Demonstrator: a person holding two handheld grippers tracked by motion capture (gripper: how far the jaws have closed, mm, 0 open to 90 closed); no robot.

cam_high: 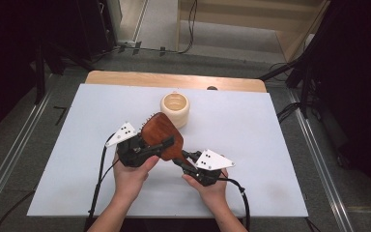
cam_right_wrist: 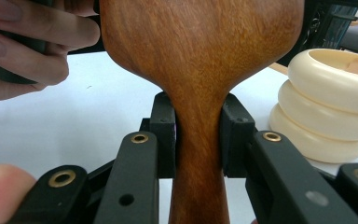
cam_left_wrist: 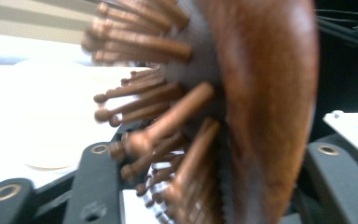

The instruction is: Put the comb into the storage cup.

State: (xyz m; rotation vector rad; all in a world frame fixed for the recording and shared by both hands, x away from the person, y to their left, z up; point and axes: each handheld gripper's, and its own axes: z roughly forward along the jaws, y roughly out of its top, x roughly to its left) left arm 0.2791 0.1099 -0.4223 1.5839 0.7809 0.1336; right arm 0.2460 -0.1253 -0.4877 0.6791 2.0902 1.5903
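Brush [cam_high: 160, 134] held off the table [cam_high: 270, 159] at centre, wooden back up, bristles down. Right gripper [cam_high: 186, 157] clamped on the neck of the handle, pads tight on both sides in the right gripper view [cam_right_wrist: 198, 135]. Left gripper [cam_high: 162, 144] spans the head; its jaws stand either side of it, seemingly gripping, though the blurred left gripper view [cam_left_wrist: 205, 186] leaves contact unsure.

Step in hand, by my reading: a two-handed carry or handover of the brush, head toward 11 o'clock. Next move calls for one gripper to let go before the other turns it.

Cup [cam_high: 175, 109], cream and ribbed, stands at 12 o'clock just beyond the brush. Inside looks empty; hard to tell.
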